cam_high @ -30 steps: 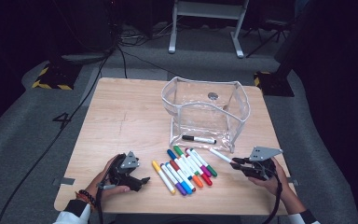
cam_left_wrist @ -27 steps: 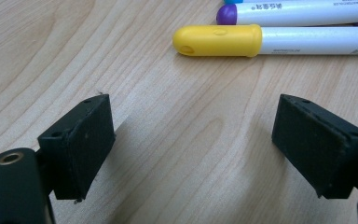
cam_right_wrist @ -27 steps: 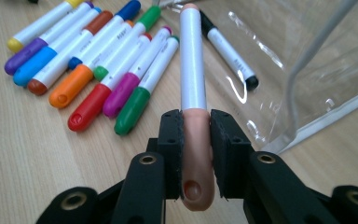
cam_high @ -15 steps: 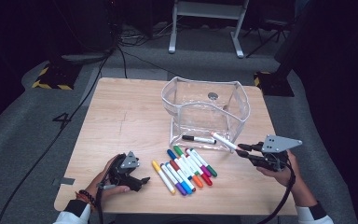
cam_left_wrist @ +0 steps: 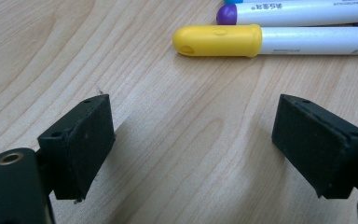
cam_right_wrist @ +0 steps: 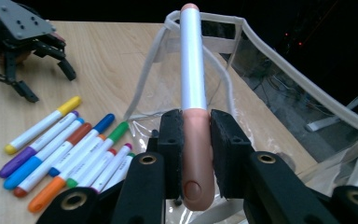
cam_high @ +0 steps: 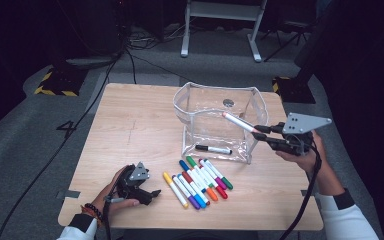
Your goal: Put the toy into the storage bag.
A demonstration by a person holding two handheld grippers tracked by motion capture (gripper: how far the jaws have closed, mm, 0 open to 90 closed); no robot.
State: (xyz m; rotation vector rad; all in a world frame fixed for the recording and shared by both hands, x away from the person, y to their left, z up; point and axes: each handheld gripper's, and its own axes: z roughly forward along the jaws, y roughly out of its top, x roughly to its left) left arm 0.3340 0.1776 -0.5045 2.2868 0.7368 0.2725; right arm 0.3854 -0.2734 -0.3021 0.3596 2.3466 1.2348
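Lifting higher than before, the right gripper (cam_high: 259, 132) carries the pink marker (cam_high: 239, 122) over the clear pouch (cam_high: 219, 102).

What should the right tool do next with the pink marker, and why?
Probably ease forward and lower it into the clear pouch, then open. The right tool grips the pink marker by its cap, tip over the open top, where a black marker already lies.
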